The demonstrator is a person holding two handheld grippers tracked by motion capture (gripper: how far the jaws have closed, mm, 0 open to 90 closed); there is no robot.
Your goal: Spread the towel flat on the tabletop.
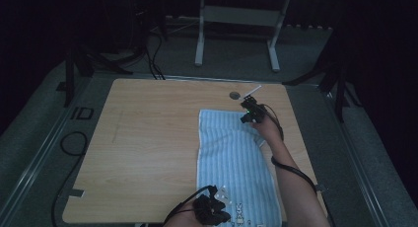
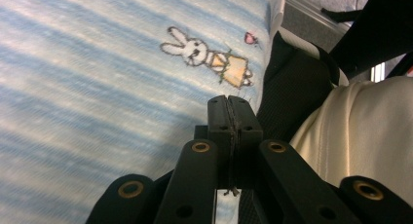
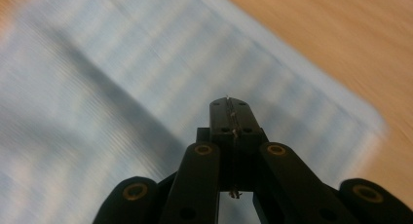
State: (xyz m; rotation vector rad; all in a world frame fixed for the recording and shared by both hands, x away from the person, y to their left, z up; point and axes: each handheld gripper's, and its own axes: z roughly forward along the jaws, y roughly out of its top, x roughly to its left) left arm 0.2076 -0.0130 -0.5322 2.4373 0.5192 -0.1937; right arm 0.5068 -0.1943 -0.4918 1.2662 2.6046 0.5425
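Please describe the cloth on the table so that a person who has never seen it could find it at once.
On the light wooden table, look at the right half. There lies a long, flat, rectangular towel with pale blue and white stripes, running from mid-table to the near edge. A small printed rabbit in an orange dress near its near end sets it apart.

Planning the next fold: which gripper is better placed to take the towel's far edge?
Right, probably. The right gripper hovers shut over the towel near its far edge; the left gripper sits at the near end.

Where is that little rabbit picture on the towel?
In the high view, the rabbit picture sits at the towel's near end, just right of the left gripper.
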